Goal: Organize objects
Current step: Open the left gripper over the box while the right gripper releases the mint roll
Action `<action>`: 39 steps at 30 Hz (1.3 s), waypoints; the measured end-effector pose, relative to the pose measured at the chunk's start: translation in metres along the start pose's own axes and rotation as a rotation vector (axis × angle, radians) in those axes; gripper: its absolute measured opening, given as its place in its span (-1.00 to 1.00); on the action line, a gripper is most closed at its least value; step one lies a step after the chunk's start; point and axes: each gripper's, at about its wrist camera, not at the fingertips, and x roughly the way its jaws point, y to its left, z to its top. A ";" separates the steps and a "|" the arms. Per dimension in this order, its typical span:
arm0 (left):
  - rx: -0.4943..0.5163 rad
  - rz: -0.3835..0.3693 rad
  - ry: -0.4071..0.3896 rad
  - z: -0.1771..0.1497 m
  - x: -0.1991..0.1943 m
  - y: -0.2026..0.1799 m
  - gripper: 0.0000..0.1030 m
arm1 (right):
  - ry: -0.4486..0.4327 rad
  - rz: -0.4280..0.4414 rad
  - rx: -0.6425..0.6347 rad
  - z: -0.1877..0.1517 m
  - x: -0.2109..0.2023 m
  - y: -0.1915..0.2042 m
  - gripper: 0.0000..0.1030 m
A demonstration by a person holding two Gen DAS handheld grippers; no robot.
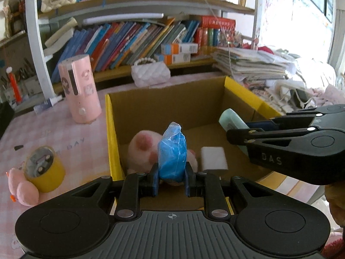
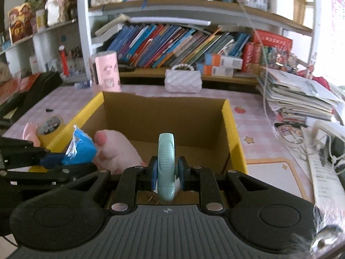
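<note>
My two wrist cams look fwd and down, close over the cardboard box [image 1: 163, 105] [image 2: 163, 112]; both share it and the bookshelf [image 1: 140, 41] [image 2: 172, 41].

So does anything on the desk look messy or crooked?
Yes. The books on the shelf all lean sideways instead of standing straight, and the paper pile at the right is ragged, with sheets sticking out at uneven angles.
</note>
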 end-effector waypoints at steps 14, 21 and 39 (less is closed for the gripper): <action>0.063 -0.023 0.003 0.002 0.002 -0.004 -0.55 | 0.153 0.091 -0.006 0.000 0.044 0.004 -0.65; 0.046 -0.017 0.008 0.002 0.003 -0.001 -0.46 | 0.190 0.110 0.057 0.000 0.051 -0.001 -0.65; -0.012 0.064 -0.211 -0.001 -0.045 0.006 0.53 | 0.025 0.019 0.129 0.000 0.013 -0.004 -0.34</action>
